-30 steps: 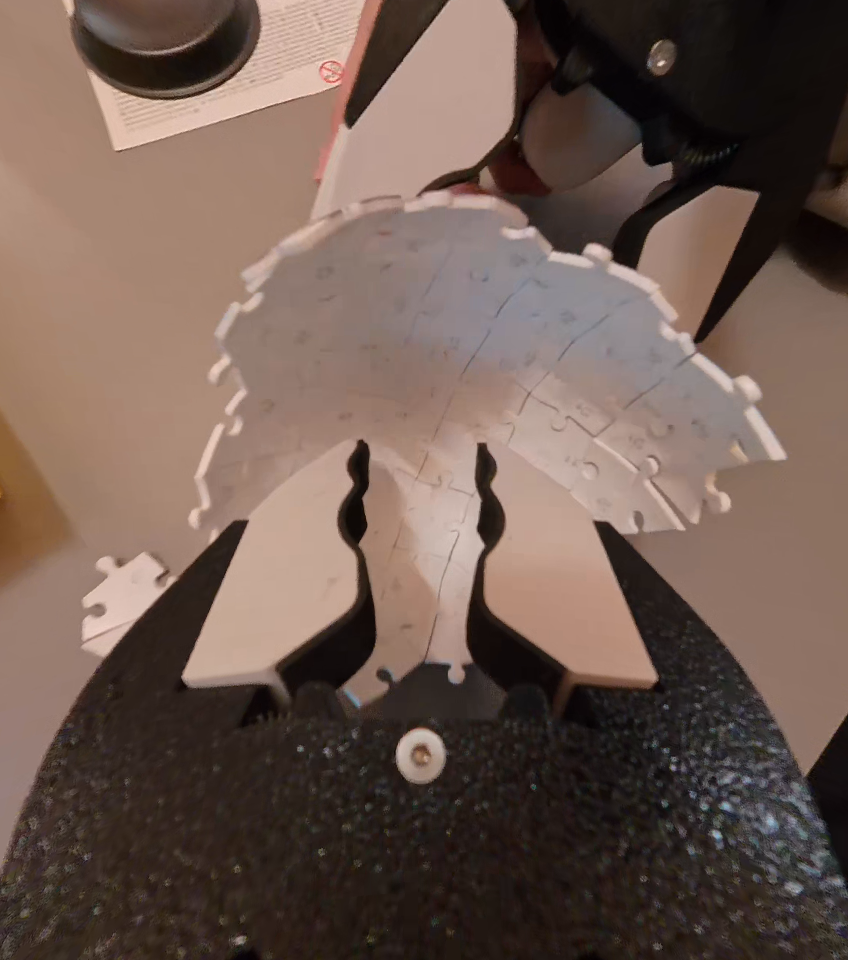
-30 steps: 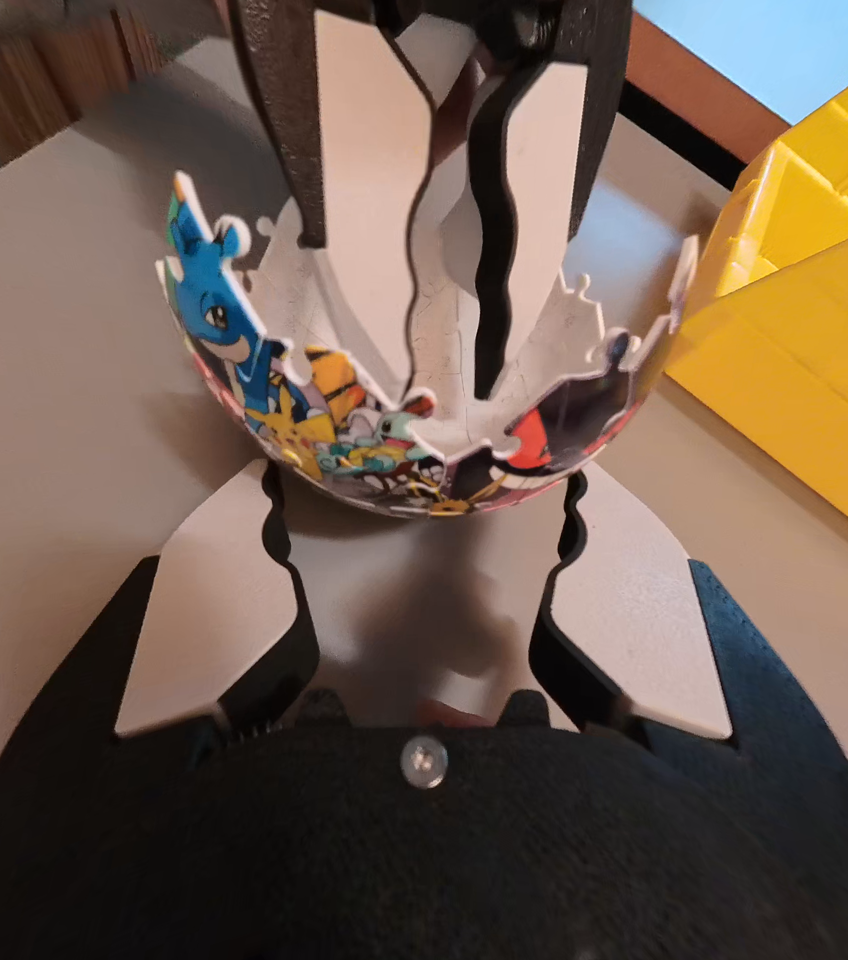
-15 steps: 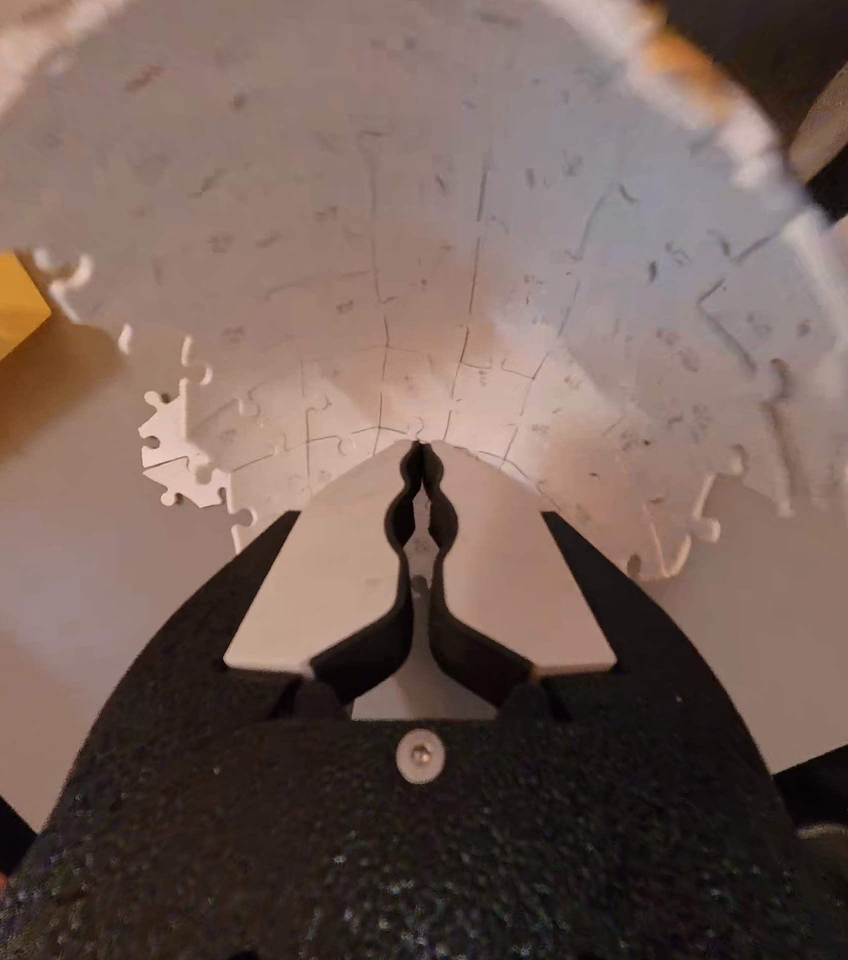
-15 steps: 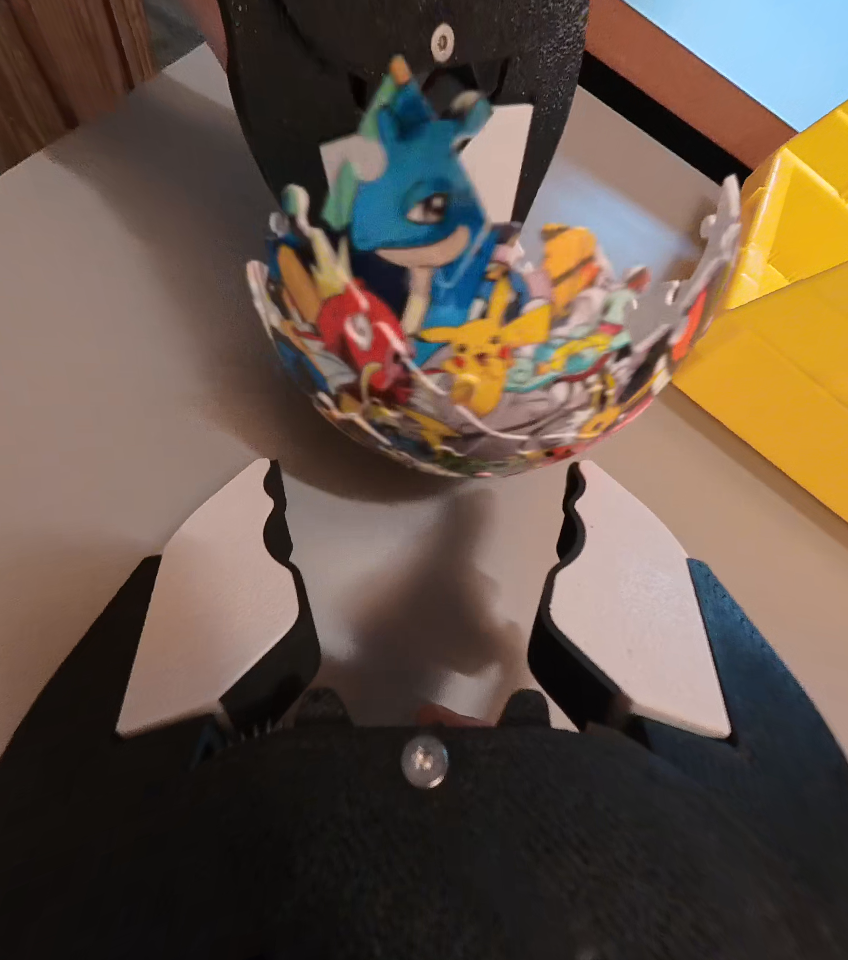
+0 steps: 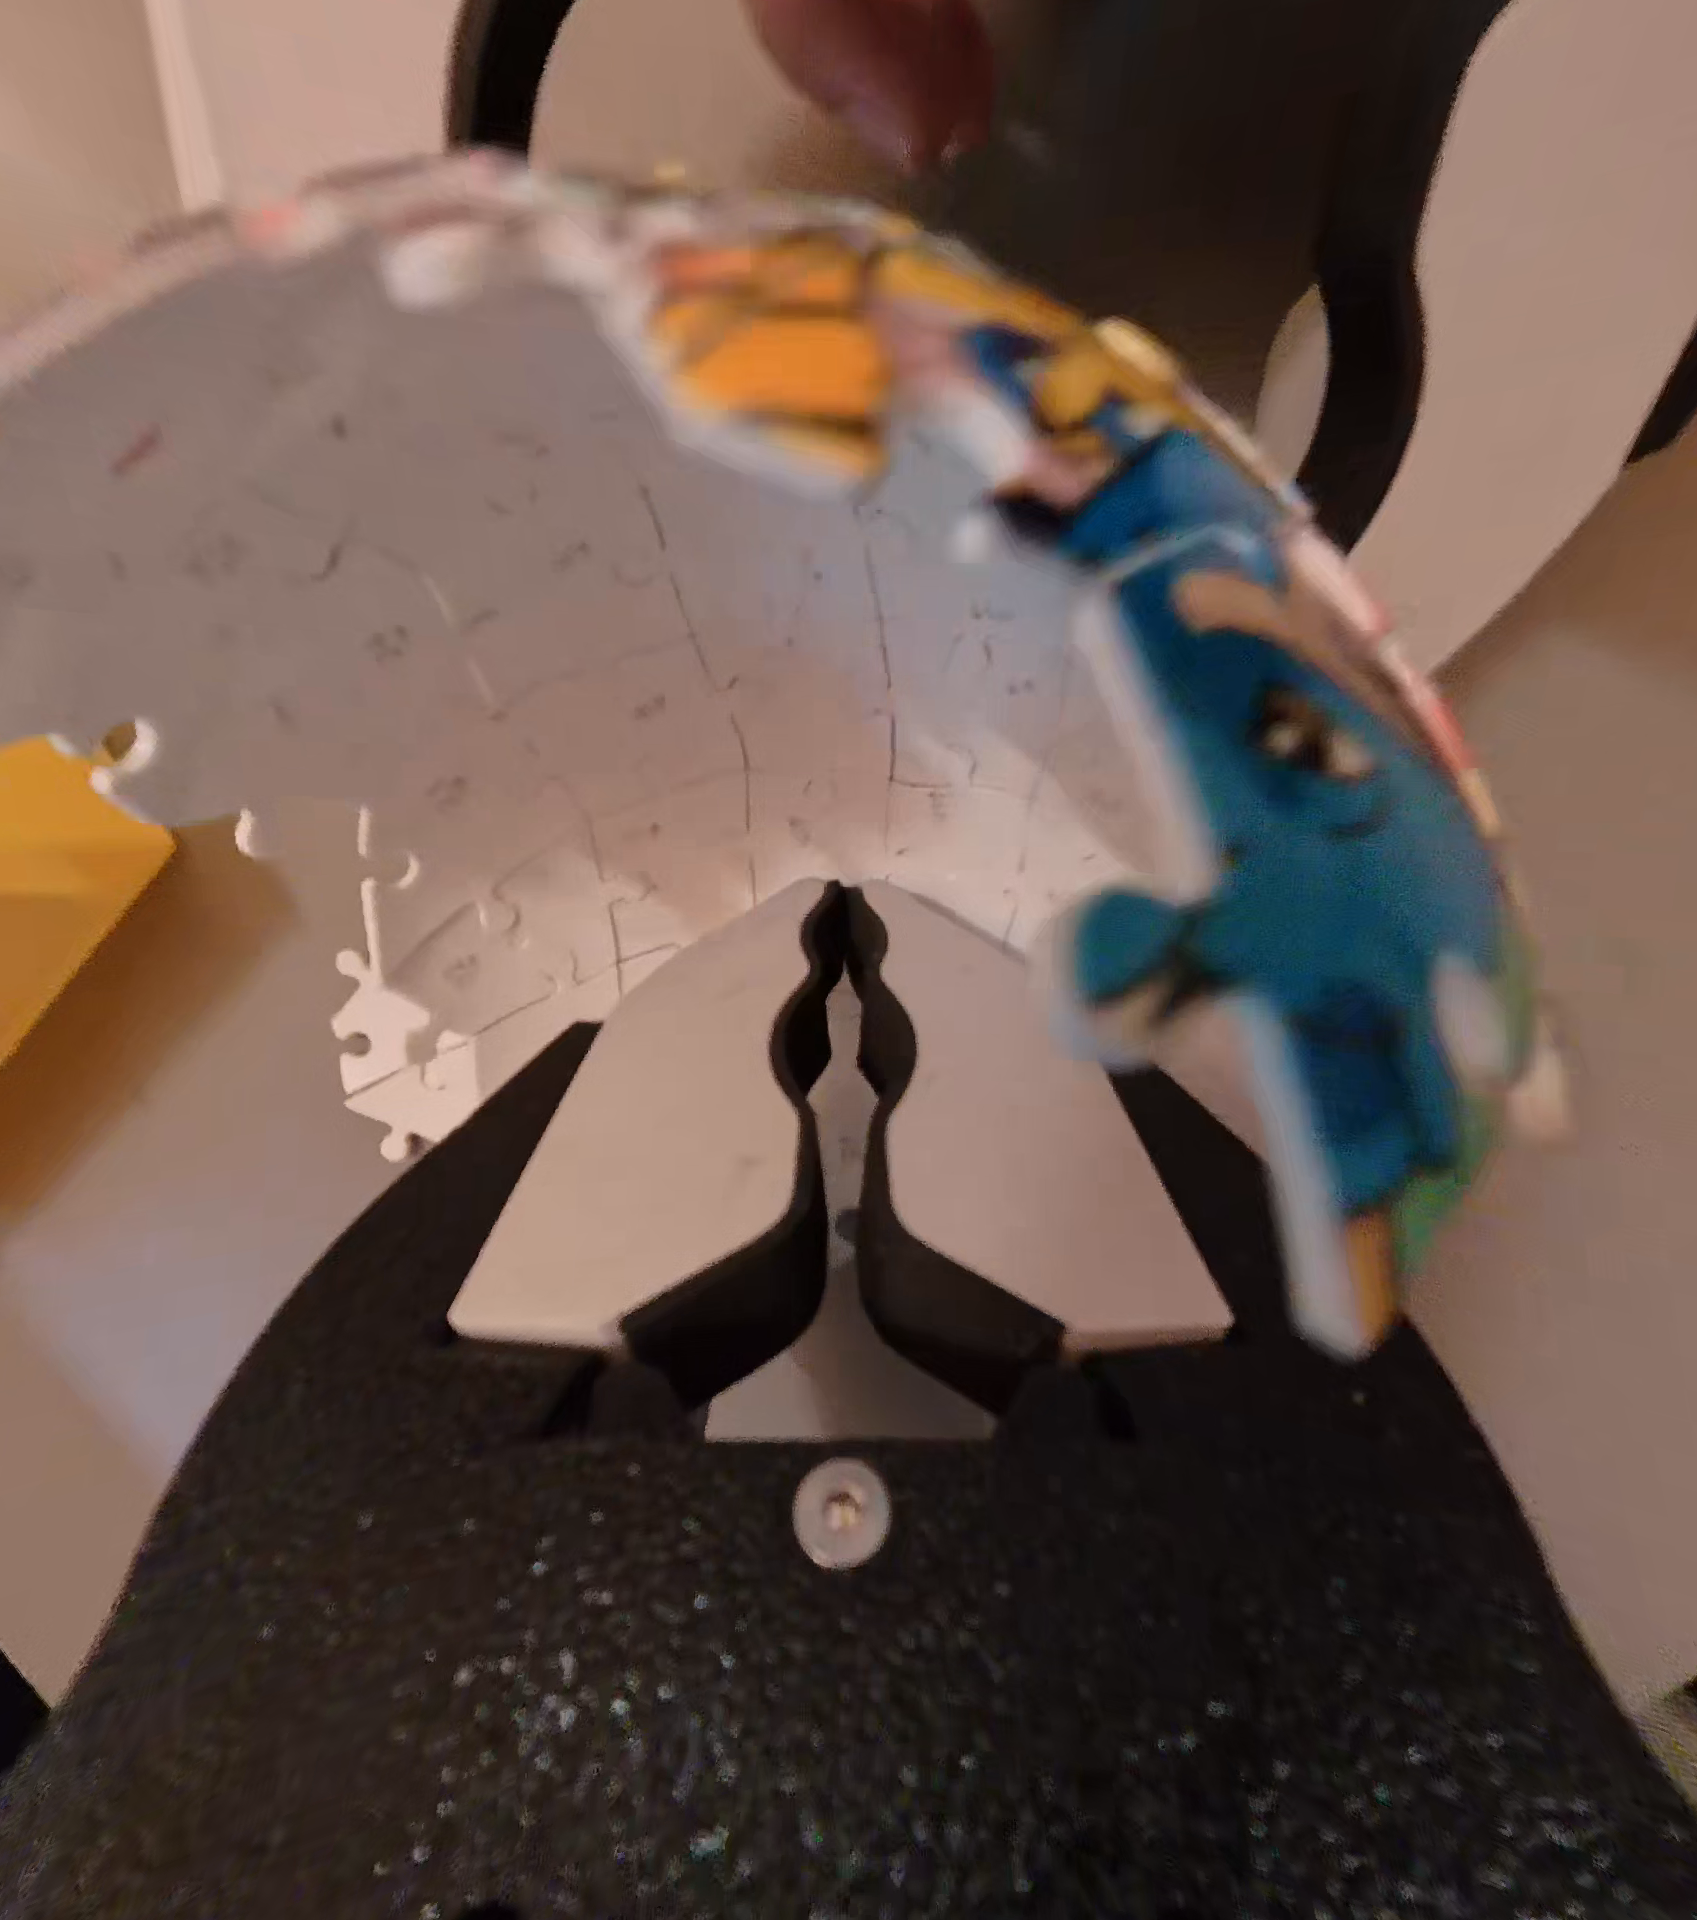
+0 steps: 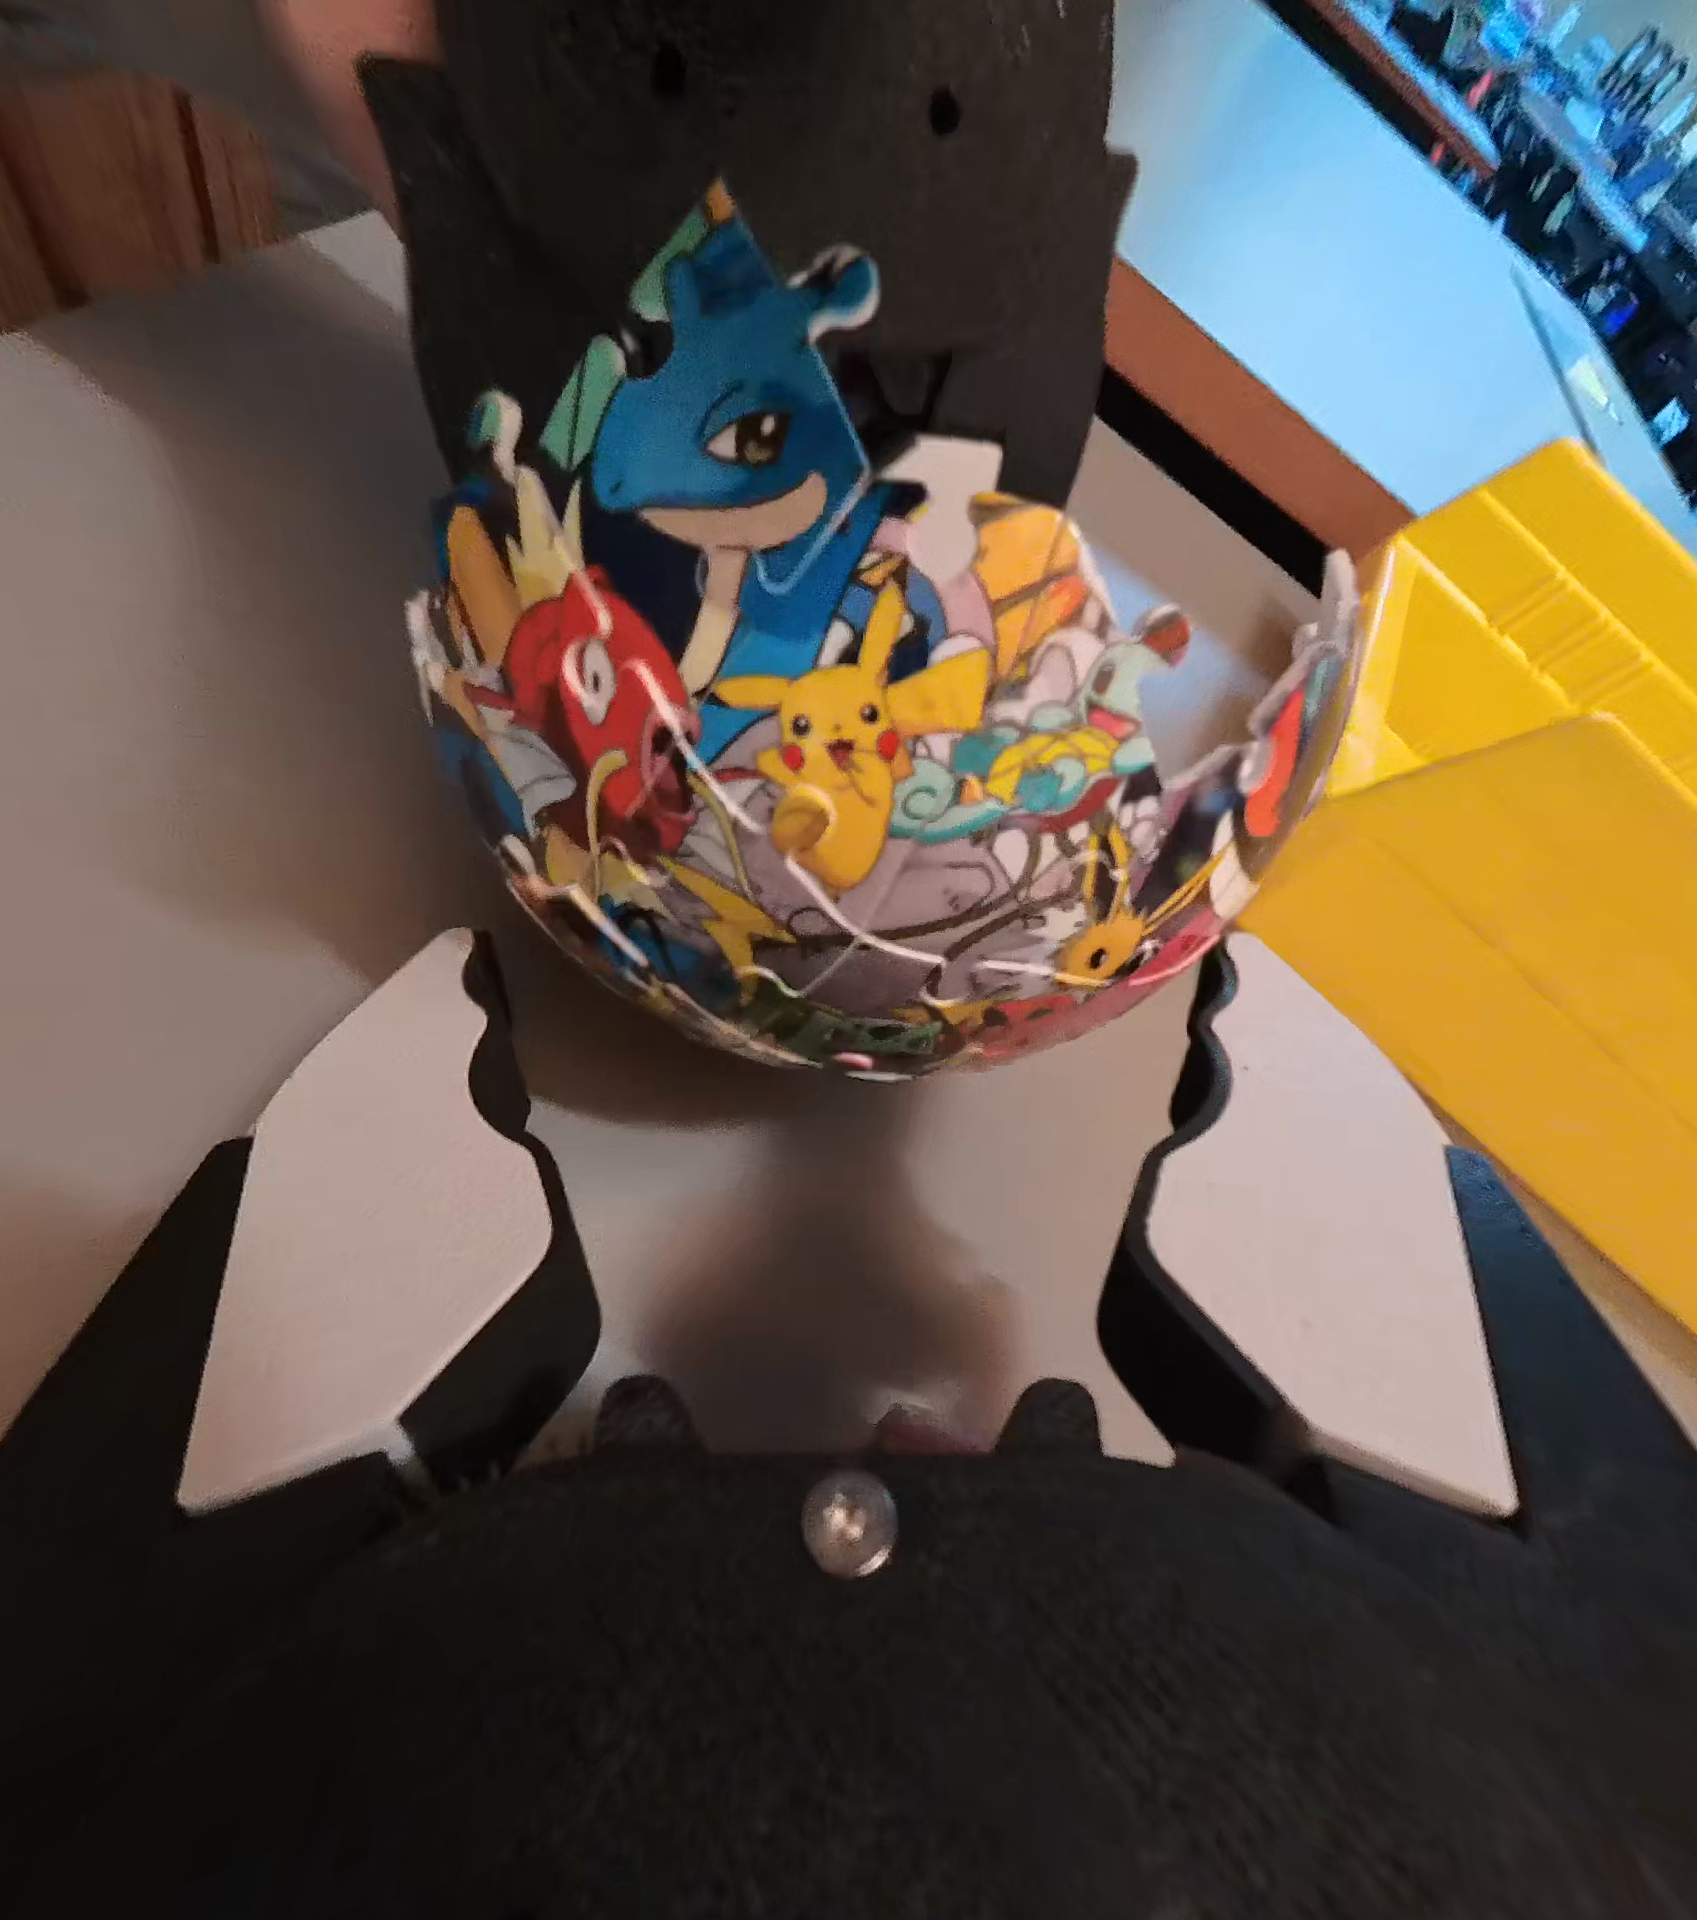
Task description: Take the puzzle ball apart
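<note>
Puzzle ball (image 6: 854, 810), half-open, is pinched by the left hand-held gripper (image 5: 842, 914); the right hand-held gripper (image 6: 849, 997) is spread wide, empty.

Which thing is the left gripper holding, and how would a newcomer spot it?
On the pale table, left of the yellow bin, the left gripper pinches a bowl-shaped puzzle ball remnant. Only it has a jagged rim, cartoon-printed outside and plain white inside.

Puzzle ball (image 6: 854, 790): outer surface printed with multicolour cartoon characters in blue, red and yellow; inner surface plain white. Bins (image 6: 1550, 831): yellow. Desk (image 6: 117, 727): light grey. Grippers: black, white jaws.
</note>
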### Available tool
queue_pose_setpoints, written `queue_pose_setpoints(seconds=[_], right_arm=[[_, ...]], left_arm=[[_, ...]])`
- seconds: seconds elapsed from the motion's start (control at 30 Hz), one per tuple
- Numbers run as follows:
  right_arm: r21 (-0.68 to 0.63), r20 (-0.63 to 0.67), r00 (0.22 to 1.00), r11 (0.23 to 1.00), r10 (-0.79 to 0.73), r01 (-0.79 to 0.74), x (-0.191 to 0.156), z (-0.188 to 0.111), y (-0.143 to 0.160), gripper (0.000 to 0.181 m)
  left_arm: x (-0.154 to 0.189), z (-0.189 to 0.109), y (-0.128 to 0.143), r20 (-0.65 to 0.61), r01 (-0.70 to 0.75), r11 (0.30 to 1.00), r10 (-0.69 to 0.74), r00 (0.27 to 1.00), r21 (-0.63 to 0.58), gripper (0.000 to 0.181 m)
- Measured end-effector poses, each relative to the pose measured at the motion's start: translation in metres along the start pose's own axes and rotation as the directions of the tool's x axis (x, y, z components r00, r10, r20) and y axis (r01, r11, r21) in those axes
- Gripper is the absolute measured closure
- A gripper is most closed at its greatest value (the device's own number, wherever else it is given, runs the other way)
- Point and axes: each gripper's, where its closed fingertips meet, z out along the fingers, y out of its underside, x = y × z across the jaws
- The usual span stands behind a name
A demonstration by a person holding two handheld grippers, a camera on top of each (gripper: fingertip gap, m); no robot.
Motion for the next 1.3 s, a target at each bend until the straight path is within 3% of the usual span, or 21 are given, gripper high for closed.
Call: queue_pose_setpoints(seconds=[0.23, 0.5, 0.67, 1.0, 1.13, 1.3], right_arm=[[0.049, -0.161, 0.983, 0.994, -0.093, 0.102, -0.001, -0.008, -0.011, 0.071], [0.018, -0.372, 0.910, 0.979, -0.182, 0.203, 0.000, -0.023, -0.016, 0.072], [0.013, -0.390, 0.901, 0.977, -0.192, 0.214, 0.001, -0.025, -0.016, 0.072], [-0.005, -0.385, 0.908, 0.984, -0.166, 0.177, 0.002, -0.027, -0.011, 0.073], [0.000, -0.371, 0.915, 0.985, -0.161, 0.173, 0.000, -0.028, -0.011, 0.074], [0.002, -0.359, 0.921, 0.986, -0.154, 0.165, 0.000, -0.029, -0.010, 0.073]], left_arm=[[0.001, 0.001, -0.008, -0.019, -0.065, 0.991, 0.068, 0.998, 0.115, 0.181], [0.001, 0.003, -0.030, 0.010, -0.096, 0.974, 0.096, 0.995, 0.203, 0.181], [0.001, 0.002, -0.029, -0.043, -0.026, 0.976, 0.036, 0.998, 0.214, 0.181], [0.002, -0.023, -0.034, -0.215, 0.182, 0.920, -0.111, 0.970, 0.346, 0.157], [-0.008, -0.027, -0.022, -0.214, 0.222, 0.915, -0.155, 0.964, 0.336, 0.154], [-0.023, -0.046, -0.017, -0.231, 0.297, 0.861, -0.217, 0.949, 0.413, 0.154]])
